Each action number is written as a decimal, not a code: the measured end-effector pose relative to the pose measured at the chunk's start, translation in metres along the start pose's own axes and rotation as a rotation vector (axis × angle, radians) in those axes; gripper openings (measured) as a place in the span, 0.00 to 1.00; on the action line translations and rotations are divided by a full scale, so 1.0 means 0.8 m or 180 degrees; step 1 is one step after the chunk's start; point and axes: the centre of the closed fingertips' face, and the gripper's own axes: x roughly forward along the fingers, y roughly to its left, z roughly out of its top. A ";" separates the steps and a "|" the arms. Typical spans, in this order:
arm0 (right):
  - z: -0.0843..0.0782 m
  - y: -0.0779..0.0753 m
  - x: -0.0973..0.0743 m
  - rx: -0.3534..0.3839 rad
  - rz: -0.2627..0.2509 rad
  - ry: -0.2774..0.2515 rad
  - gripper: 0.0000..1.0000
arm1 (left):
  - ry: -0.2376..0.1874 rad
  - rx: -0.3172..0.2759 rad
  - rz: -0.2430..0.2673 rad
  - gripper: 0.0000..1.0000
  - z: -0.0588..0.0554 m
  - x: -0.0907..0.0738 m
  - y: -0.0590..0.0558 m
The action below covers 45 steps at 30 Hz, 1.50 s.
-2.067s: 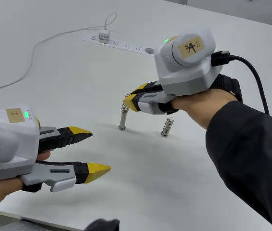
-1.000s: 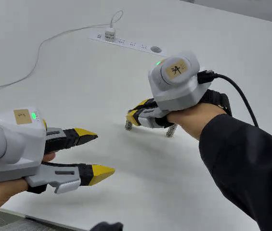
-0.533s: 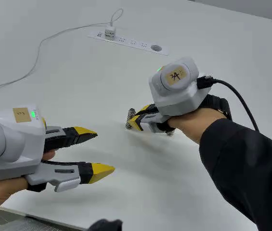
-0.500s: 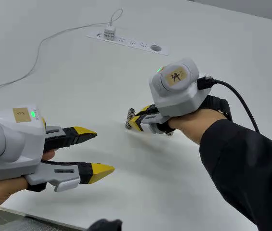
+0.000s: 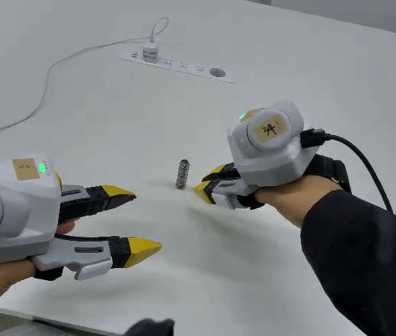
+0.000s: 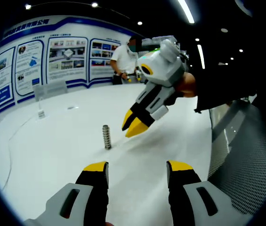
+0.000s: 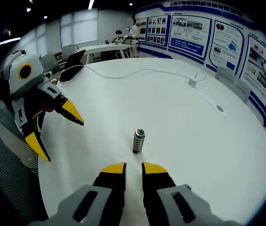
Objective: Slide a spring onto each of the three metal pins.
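A short metal pin with a spring (image 5: 182,174) around it stands upright on the white table (image 5: 268,266), free of both grippers. My right gripper (image 5: 209,185) hovers just to its right, jaws a narrow gap apart with nothing between them. In the right gripper view the spring (image 7: 138,141) stands just beyond the gripper's tips (image 7: 133,168). My left gripper (image 5: 140,220) is held low at the near left, wide open and empty. In the left gripper view its jaws (image 6: 137,167) frame the spring (image 6: 106,137), with the right gripper (image 6: 133,125) beside the spring.
A white power strip (image 5: 176,64) with a plugged adapter lies at the far side, and its cable (image 5: 43,77) trails off to the left. The table's near edge runs behind the left gripper. A mesh chair (image 6: 245,155) stands at the table's side.
The right gripper brought the pin with its spring down onto the table, let go and drew back to the right. The pin now stands alone. The left gripper stayed where it was.
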 end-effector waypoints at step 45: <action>-0.078 0.001 -0.105 0.0371 -0.0286 -0.0318 0.30 | 0.0064 0.0056 -0.0121 0.52 0.004 0.003 -0.013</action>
